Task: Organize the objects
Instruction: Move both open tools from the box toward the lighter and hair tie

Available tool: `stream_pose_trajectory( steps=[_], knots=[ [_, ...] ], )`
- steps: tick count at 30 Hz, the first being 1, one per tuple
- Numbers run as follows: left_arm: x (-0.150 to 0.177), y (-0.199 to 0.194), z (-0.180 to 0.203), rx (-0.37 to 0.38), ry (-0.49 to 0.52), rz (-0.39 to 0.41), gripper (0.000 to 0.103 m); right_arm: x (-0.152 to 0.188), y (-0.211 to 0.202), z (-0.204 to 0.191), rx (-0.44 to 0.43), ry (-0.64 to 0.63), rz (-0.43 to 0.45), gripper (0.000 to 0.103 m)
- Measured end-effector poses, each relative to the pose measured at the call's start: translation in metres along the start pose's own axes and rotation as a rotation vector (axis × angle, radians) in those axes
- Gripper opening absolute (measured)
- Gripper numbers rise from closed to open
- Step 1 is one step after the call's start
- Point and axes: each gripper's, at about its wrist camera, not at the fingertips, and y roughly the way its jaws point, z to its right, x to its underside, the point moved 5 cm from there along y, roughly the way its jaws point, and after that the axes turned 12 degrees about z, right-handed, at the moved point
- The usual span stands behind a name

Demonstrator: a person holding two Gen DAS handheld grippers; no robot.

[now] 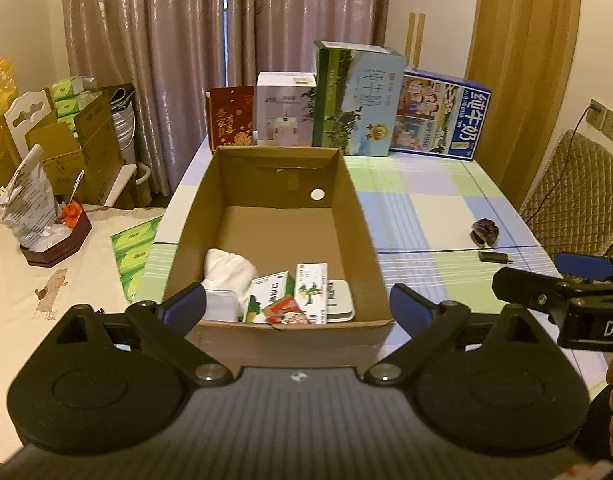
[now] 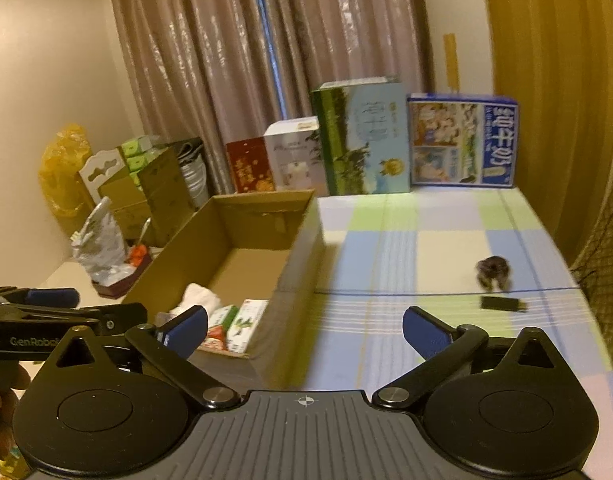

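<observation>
An open cardboard box (image 1: 354, 216) (image 2: 298, 248) stands on the checked tablecloth. Its near end holds a white cloth (image 1: 228, 270) (image 2: 198, 298), small green-and-white packets (image 1: 310, 292) (image 2: 244, 322), a red packet (image 1: 286, 312) and a flat white tin (image 1: 340, 300). My left gripper (image 1: 298, 306) is open, empty, just before the box's near wall. My right gripper (image 2: 306, 330) is open and empty beside the box's right wall; in the left wrist view it (image 1: 546, 280) shows at the right edge. On the cloth to the right lie a dark scrunchie (image 1: 484, 232) (image 2: 493, 273) and a small black stick (image 1: 493, 257) (image 2: 504, 304).
Tall milk cartons (image 1: 356, 100) (image 2: 362, 138), a blue carton (image 1: 440, 114) (image 2: 462, 140), a white box (image 1: 284, 108) and a red box (image 1: 231, 116) line the table's far edge. A quilted chair (image 1: 574, 196) stands right. Left is a second table with a tissue pack (image 1: 134, 252) and a maroon box (image 1: 58, 240).
</observation>
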Motion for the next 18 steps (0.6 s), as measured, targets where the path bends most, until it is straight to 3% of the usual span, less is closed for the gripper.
stream_pose_trajectory(
  steps=[18],
  knots=[
    [0.0, 0.0, 0.062, 0.077, 0.042, 0.013, 0.102, 0.009, -0.034, 0.069, 0.121, 0.04, -0.007, 0.101]
  ],
)
